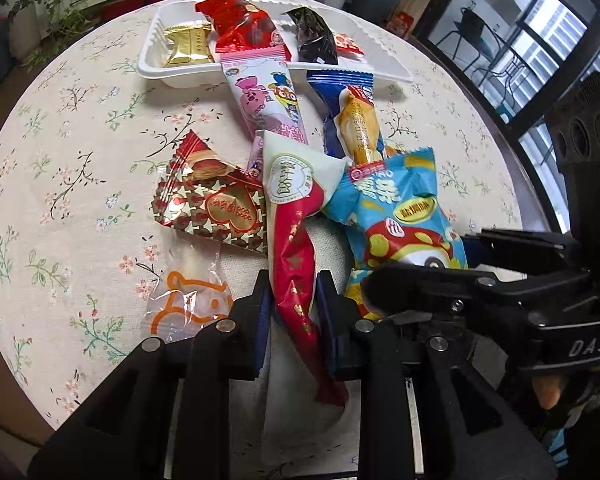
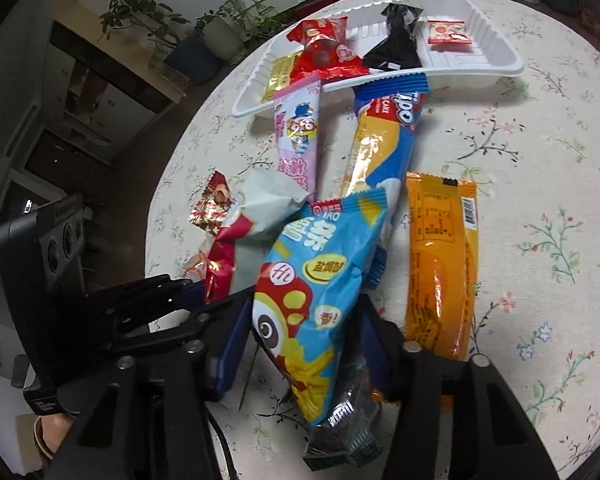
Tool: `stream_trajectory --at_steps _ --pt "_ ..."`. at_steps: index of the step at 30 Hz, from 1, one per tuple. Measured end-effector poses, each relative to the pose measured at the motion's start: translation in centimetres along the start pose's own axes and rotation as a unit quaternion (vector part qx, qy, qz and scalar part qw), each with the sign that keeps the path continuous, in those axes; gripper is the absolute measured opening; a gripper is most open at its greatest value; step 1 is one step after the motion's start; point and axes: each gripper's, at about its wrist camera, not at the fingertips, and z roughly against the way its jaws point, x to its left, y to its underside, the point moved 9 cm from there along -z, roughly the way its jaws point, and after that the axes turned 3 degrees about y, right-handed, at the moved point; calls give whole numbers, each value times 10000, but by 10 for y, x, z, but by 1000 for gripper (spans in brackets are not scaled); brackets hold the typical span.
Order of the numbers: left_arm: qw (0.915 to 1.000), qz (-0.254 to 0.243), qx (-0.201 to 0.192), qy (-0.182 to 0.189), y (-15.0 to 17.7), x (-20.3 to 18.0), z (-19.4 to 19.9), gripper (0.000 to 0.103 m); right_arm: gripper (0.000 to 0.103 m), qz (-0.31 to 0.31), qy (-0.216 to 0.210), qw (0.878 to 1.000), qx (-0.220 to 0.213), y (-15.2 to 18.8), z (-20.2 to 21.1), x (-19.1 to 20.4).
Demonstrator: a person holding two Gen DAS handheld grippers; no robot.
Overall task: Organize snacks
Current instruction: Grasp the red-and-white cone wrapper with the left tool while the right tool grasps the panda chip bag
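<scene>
1. We have the left gripper (image 1: 292, 312) clenched on the red-and-white packet (image 1: 296, 240), which lies on the tabletop (image 1: 80, 160) near side of the white tray (image 1: 152, 62).
2. Our right gripper (image 2: 300, 344) has the blue chip bag (image 2: 312, 292) between its jaws; we cannot tell whether the pads press it yet.
3. We judge the step as picking up snacks from the loose pile.
4. Next, we would lift both clear of neighbouring wrappers and carry them to the tray's free compartments.
</scene>
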Motion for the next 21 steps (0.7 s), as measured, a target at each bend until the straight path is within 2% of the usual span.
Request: stream_trajectory --at_steps 1,7,21 --pt "10000 -75 28 -29 0 -1 -1 22 42 84 17 10000 -4 1 -1 1" --pt "9989 -417 89 -196 -2 -7 -4 19 36 222 61 9996 -131 2 4 6" --pt "9995 36 -225 230 2 -3 11 16 34 167 -89 9980 -610 0 44 4"
